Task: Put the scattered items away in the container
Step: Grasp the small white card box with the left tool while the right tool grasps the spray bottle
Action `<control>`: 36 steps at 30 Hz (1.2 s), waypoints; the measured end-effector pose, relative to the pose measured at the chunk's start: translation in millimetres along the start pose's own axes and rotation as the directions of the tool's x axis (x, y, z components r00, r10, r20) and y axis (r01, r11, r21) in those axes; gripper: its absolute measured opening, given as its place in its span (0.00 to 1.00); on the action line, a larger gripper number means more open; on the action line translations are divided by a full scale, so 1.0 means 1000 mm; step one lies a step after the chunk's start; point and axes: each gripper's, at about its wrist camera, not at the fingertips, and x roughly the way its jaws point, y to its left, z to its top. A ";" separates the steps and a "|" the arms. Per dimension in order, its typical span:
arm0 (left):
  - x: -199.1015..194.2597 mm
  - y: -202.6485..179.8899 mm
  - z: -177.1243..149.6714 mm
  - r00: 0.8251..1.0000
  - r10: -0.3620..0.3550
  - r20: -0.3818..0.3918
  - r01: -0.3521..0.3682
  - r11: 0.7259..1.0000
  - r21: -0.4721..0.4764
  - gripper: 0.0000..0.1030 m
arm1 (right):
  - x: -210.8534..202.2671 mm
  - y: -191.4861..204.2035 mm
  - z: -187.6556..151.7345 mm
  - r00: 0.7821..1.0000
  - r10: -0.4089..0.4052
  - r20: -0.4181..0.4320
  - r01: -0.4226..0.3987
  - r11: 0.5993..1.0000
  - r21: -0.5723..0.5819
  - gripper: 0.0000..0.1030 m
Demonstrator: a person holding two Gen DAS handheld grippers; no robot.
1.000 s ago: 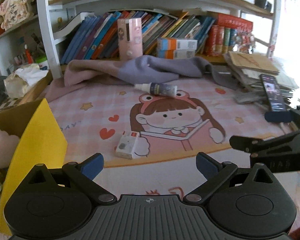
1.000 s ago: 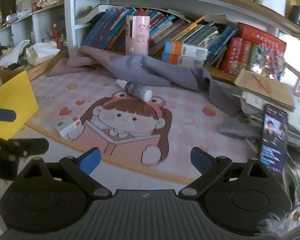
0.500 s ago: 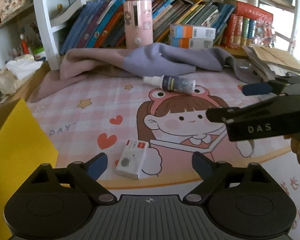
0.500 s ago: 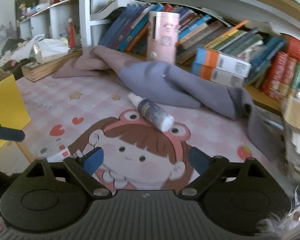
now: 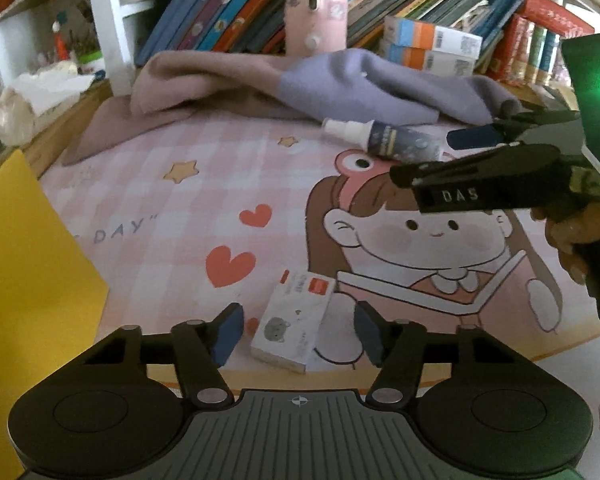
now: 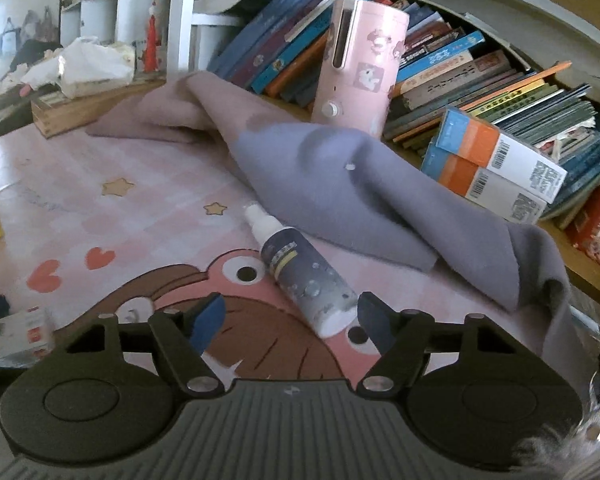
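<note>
A small white box (image 5: pixel 294 322) with a red patch lies on the pink cartoon mat, between the open fingers of my left gripper (image 5: pixel 298 334); it also shows in the right wrist view (image 6: pixel 16 334). A dark spray bottle (image 6: pixel 300 272) with a white cap lies on the mat; its base sits between the open fingers of my right gripper (image 6: pixel 290 318). The bottle also shows in the left wrist view (image 5: pixel 388 140), with the right gripper (image 5: pixel 448 156) beside it. A yellow container wall (image 5: pixel 28 272) stands at the left.
A purple-grey cloth (image 6: pixel 340 188) lies bunched behind the bottle. A pink cylinder device (image 6: pixel 360 68), orange-blue boxes (image 6: pixel 496 164) and rows of books (image 5: pixel 228 12) stand at the back. A wooden box (image 6: pixel 80 104) with tissues is at far left.
Both grippers moved forward and down: the left one onto the white box, the right one onto the spray bottle. Both sets of fingers narrowed but stay open.
</note>
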 end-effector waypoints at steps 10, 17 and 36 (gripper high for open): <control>0.004 0.005 0.006 1.000 0.010 -0.014 -0.010 1.000 -0.014 0.38 | 0.038 -0.007 0.014 1.000 -0.027 -0.003 0.026 0.995 -0.097 0.69; 0.005 0.010 0.010 1.000 0.008 -0.021 -0.009 1.000 -0.025 0.27 | 0.043 0.002 0.021 0.999 0.045 -0.003 -0.045 0.988 -0.149 0.47; -0.012 0.009 0.003 0.998 -0.047 -0.031 0.046 0.998 -0.043 0.27 | 0.029 0.009 0.020 0.988 0.094 -0.126 -0.083 0.993 0.089 0.30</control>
